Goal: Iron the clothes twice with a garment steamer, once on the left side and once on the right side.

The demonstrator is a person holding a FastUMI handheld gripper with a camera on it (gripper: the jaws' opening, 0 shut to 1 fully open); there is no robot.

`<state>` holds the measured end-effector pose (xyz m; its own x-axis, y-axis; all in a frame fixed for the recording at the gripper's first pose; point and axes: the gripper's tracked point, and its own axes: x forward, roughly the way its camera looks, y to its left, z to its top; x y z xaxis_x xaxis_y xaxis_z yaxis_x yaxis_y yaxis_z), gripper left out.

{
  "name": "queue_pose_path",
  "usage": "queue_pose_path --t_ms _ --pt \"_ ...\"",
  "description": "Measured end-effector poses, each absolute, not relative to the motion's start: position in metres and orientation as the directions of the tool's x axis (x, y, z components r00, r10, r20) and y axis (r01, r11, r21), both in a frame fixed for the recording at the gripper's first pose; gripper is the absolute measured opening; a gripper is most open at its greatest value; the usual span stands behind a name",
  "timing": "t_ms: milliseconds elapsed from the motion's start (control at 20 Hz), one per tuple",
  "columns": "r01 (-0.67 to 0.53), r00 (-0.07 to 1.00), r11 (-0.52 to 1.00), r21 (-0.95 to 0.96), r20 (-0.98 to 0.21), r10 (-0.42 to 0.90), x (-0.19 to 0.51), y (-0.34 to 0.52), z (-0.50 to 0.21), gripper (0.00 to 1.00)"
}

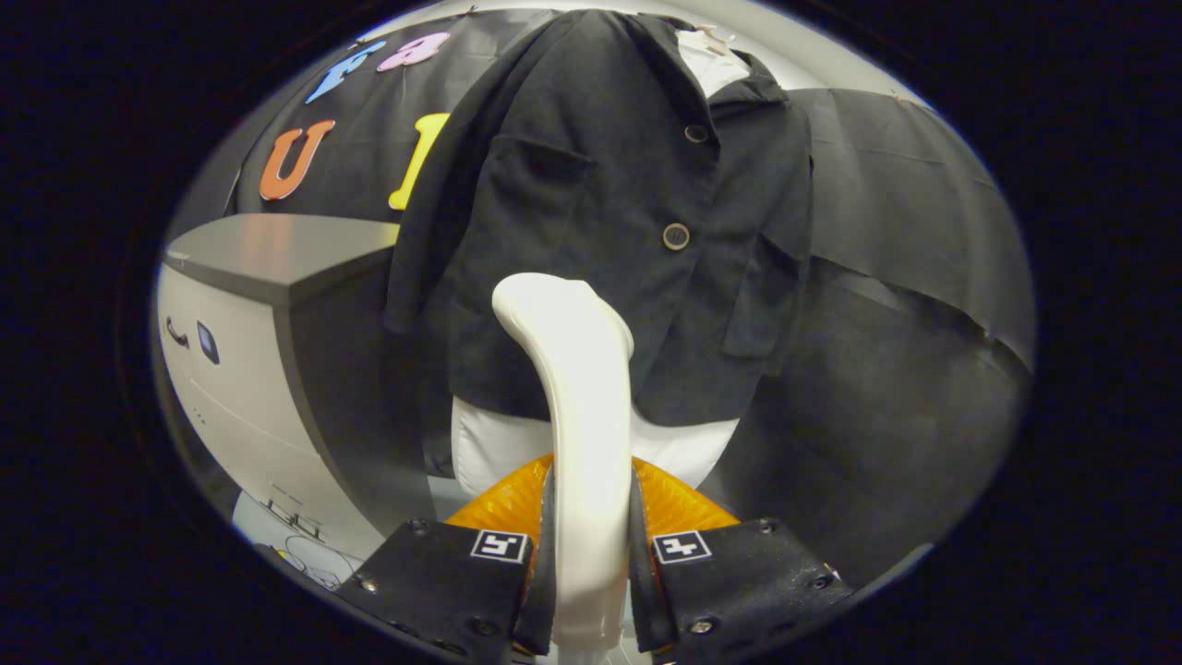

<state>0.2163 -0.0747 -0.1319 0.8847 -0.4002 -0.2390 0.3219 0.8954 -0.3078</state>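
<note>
At the bottom centre of the frame, the gripper (pixel 589 545) is clenched on the white garment steamer (pixel 577 416), both fingers pressing its handle, which rises and curves forward between them. Beyond its head hangs a dark jacket (pixel 609 212), filling the upper centre; a grey cabinet (pixel 268 305) stands at left.

Steamer handle (pixel 577 388) looks like smooth glossy plastic, clamped between both fingers of the gripper (pixel 588 554). Jacket (pixel 591 212) is matt, slightly fuzzy cloth. Cabinet (pixel 268 277) has a smooth satin finish.
</note>
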Motion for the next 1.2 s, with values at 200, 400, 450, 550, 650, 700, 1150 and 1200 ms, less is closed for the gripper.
queue_pose_path --t_ms 200,400,450,550,650,700,1150,1200 --pt "0.322 0.860 0.888 -0.329 -0.291 -0.420 0.210 -0.085 -0.167 0.36" --pt "0.314 0.838 0.883 -0.350 -0.335 -0.431 0.203 -0.088 -0.194 0.36" --pt "0.312 0.834 0.882 -0.353 -0.343 -0.433 0.203 -0.089 -0.197 0.36" --pt "0.315 0.835 0.883 -0.349 -0.341 -0.432 0.199 -0.088 -0.195 0.36" --pt "0.321 0.846 0.884 -0.339 -0.317 -0.429 0.195 -0.087 -0.181 0.36" --pt "0.333 0.851 0.883 -0.330 -0.298 -0.432 0.190 -0.088 -0.169 0.36" --pt "0.493 0.869 0.863 -0.110 0.007 -0.495 0.166 -0.160 0.037 0.36" --pt "0.505 0.863 0.859 -0.091 0.038 -0.503 0.168 -0.169 0.060 0.36"
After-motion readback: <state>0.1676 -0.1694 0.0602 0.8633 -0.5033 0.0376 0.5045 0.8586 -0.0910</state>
